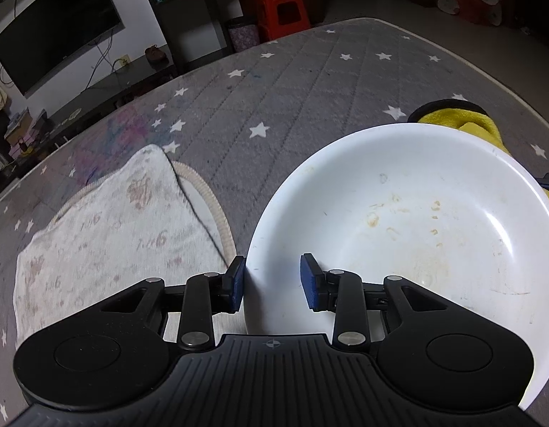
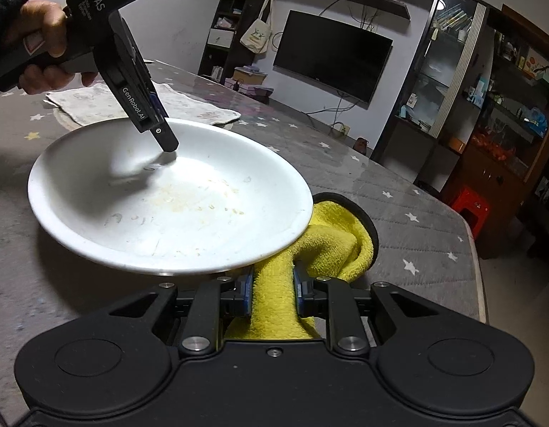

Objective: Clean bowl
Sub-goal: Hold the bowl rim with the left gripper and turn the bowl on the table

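Your left gripper (image 1: pixel 272 281) has the near rim of the white bowl (image 1: pixel 417 213) between its fingers, one blue pad (image 1: pixel 238 284) outside the wall and the other inside. The outer pad touches the wall; a gap shows at the inner pad, so I can't tell whether it's clamped. The bowl looks tilted, its far side raised over the yellow cloth (image 2: pixel 331 238); dried yellowish smears sit in its middle, ahead of the left fingers. Your right gripper (image 2: pixel 273 293) is clamped tight on that yellow cloth, which bunches ahead of its tips and runs under the bowl's edge. A pale patterned towel (image 1: pixel 107 220) lies flat to the left of the left gripper on the grey star-print table cover (image 1: pixel 292 82). Your hand (image 2: pixel 43 35) grips the left tool's handle.
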A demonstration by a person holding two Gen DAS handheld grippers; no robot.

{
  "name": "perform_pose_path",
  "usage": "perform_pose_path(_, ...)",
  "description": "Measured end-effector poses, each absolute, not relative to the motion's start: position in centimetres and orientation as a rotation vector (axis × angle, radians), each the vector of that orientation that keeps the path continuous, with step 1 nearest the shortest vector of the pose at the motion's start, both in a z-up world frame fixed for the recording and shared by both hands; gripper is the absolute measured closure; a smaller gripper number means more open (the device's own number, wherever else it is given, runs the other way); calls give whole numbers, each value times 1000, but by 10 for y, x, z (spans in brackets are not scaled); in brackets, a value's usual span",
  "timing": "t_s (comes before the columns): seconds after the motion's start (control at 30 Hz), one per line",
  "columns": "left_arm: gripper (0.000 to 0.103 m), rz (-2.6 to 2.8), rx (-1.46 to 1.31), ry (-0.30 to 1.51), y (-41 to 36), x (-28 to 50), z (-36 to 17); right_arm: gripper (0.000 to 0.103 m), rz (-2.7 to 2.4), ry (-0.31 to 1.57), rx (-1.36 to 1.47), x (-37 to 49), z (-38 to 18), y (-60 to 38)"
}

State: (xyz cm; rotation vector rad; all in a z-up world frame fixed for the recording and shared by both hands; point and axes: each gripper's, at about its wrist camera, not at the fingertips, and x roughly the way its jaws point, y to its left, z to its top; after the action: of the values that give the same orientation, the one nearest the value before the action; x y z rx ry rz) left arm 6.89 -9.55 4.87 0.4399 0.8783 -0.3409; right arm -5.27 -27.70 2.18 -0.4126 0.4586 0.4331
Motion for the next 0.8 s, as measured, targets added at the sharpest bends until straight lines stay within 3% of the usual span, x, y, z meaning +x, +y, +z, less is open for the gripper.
perform_pose_path(0.33, 69, -288, 418, 858, -102, 78, 49, 80, 388, 477, -339, -35, 18, -285)
perform_pose_path(0.8, 69, -222, 270, 823, -84, 15, 76, 80, 270, 458, -209, -74, 38, -304)
